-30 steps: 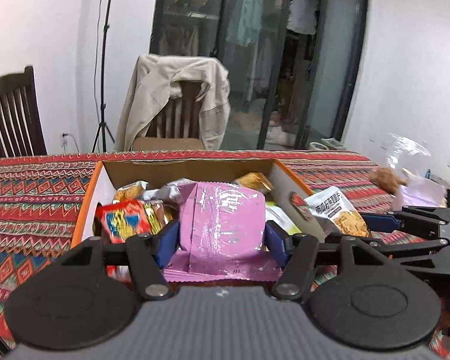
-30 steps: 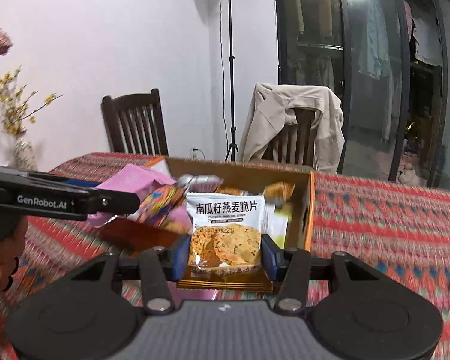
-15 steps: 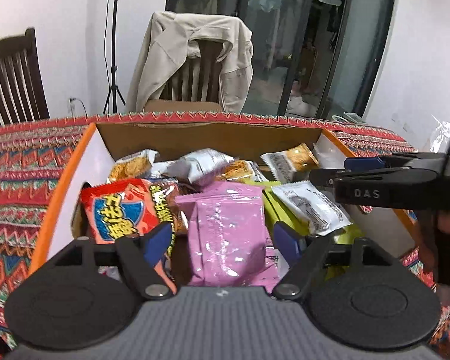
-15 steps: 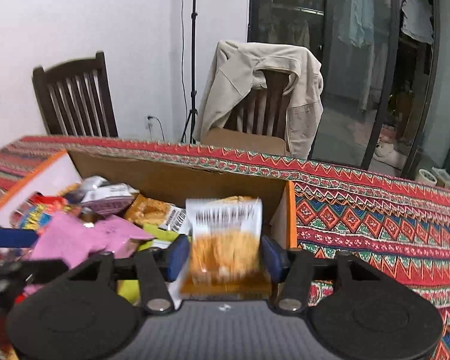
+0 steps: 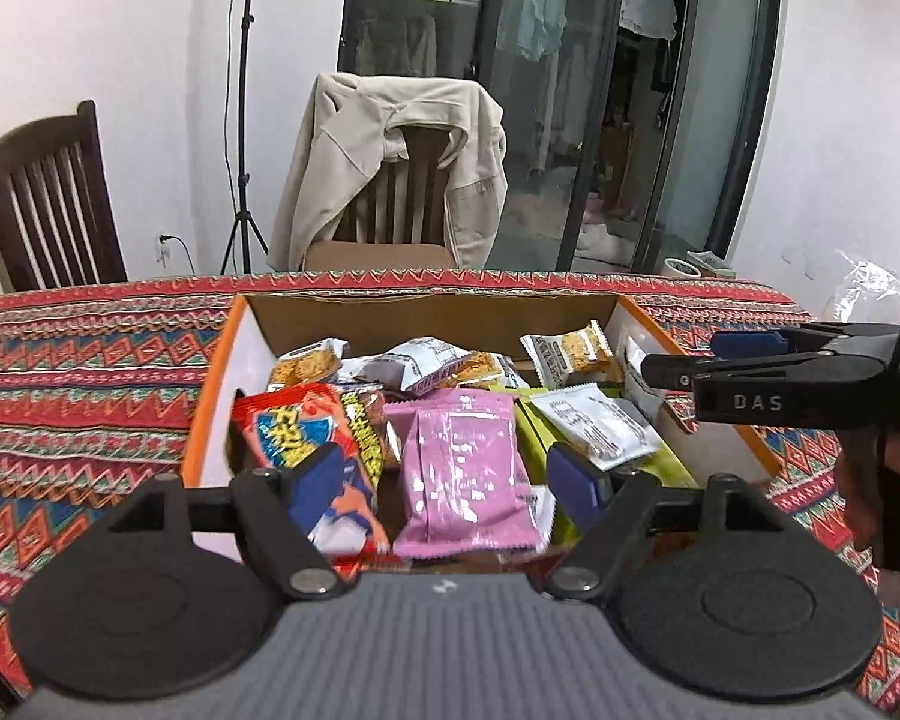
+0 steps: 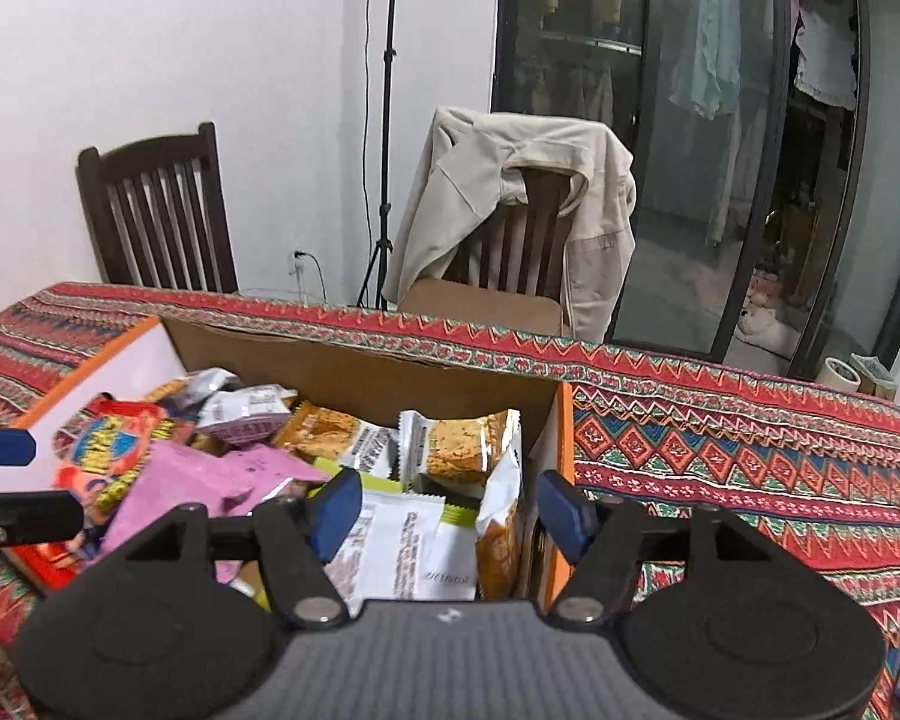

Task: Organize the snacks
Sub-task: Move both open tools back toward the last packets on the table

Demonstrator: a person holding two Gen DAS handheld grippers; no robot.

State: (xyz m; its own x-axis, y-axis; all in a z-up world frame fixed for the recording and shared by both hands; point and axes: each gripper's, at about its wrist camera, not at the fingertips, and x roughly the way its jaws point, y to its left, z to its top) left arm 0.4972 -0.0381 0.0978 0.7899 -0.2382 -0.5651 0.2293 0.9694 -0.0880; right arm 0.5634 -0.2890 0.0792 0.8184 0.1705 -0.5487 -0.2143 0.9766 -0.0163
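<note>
- Both packets have left my jaws since a second ago: the pink packet (image 5: 465, 468) and the biscuit packet (image 6: 501, 516) now lie in the cardboard box (image 5: 342, 315).
- My left gripper (image 5: 450, 474) hangs over the near end of the box, its jaws spread wide and released, with the pink packet lying loose between the blue pads (image 5: 576, 483) and touching neither.
- My right gripper (image 6: 450, 510) is over the right end of the box, jaws also apart and holding nothing.
- From the right wrist, the biscuit packet stands on edge against the right wall of the box, beside a white packet (image 6: 399, 540).
- A red packet (image 5: 297, 426) lies just left of the pink one, partly behind my left pad.
- More snacks are piled toward the far wall of the box.
- That box sits on the table (image 5: 78, 372), which has a red patterned cloth.
- A chair draped with a beige jacket (image 5: 390, 156) stands beyond the table.
</note>
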